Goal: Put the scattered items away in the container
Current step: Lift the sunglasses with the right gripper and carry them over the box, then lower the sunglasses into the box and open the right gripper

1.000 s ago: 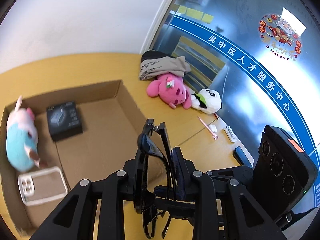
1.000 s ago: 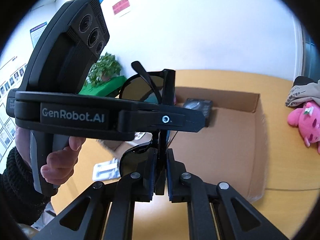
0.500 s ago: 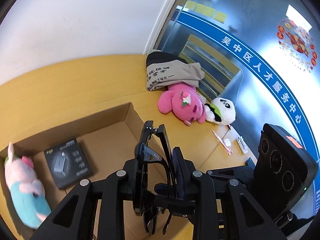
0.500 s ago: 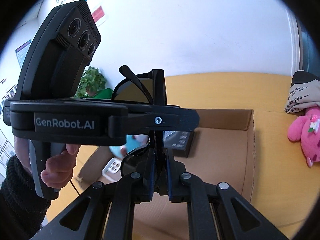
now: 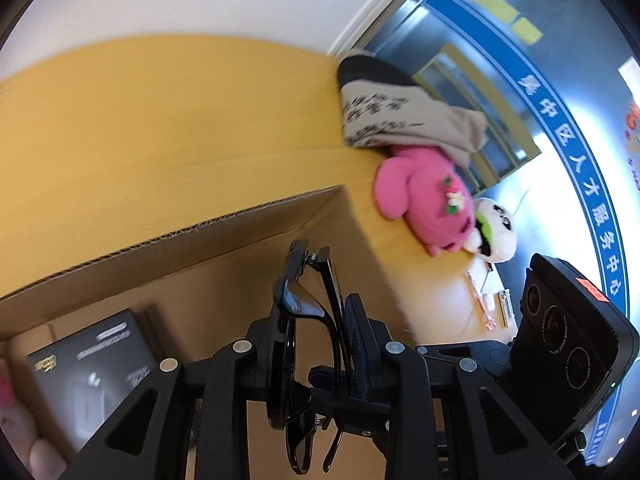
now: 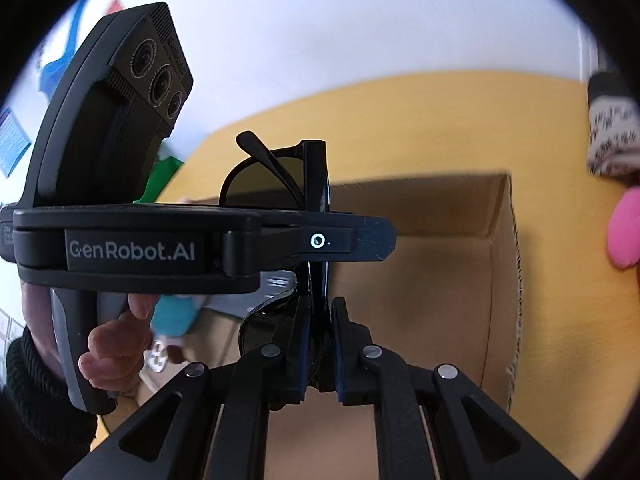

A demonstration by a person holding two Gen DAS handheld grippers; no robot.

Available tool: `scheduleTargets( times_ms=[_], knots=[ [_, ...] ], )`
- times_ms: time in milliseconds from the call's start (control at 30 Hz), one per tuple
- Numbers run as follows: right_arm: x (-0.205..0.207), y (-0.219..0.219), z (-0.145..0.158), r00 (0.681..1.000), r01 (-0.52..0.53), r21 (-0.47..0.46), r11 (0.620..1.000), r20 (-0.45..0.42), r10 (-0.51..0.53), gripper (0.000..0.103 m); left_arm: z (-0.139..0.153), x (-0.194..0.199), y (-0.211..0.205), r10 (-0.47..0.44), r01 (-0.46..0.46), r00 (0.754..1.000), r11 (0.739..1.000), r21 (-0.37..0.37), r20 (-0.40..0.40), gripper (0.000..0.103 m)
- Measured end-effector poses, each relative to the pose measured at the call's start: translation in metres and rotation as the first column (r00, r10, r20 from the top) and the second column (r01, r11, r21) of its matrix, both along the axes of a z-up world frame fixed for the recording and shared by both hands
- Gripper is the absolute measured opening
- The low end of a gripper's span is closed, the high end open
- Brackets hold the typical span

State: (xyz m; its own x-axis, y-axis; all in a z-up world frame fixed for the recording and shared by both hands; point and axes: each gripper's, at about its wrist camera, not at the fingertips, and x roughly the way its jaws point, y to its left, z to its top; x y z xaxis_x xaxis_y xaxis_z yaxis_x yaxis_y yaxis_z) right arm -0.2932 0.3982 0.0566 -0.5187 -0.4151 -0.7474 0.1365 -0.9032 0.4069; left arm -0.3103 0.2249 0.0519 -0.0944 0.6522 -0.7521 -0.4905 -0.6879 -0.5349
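Folded black sunglasses [image 5: 304,320] are held upright between both grippers above the open cardboard box [image 5: 180,236]. My left gripper [image 5: 316,332] is shut on the sunglasses. My right gripper [image 6: 318,320] is also shut on the sunglasses [image 6: 280,184] from the other side; in its view the left gripper's finger crosses in front of the glasses. The box [image 6: 500,264] holds a black packet [image 5: 92,364] and a pink and blue plush [image 5: 16,420] at its left end.
On the yellow table [image 5: 140,120] to the right of the box lie a pink plush [image 5: 424,196], a panda plush [image 5: 496,228], a folded printed cloth [image 5: 392,116], a pink pen [image 5: 480,300] and a small white item [image 5: 505,308].
Both grippers have moved with the sunglasses toward the box's far right part. The views tilt up, and the phone case and most of the blue plush slid out of the left view.
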Motion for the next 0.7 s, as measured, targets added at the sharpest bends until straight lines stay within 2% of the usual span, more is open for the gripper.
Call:
scheduleTargets(
  times_ms=[233,467,700],
  knots=[
    [-0.018,0.008,-0.033,0.993,0.046,0.067,0.997,0.109,-0.053,0.008,-0.044,-0.015,0.016,0.024,-0.020,0.994,0.999,-0.036,0.107,0.029],
    [-0.021,0.010,-0.042,0.984,0.051,0.133,0.990,0.161,-0.073,0.008,-0.062,-0.020,0.024,0.045,-0.032,0.987,0.996,-0.081,0.155,0.030],
    [-0.015,0.014,-0.044,0.982,0.064,0.164,0.984,0.163,-0.091,0.008,-0.065,-0.021,0.029,0.049,-0.034,0.987,0.994,-0.105,0.151,0.031]
  ],
)
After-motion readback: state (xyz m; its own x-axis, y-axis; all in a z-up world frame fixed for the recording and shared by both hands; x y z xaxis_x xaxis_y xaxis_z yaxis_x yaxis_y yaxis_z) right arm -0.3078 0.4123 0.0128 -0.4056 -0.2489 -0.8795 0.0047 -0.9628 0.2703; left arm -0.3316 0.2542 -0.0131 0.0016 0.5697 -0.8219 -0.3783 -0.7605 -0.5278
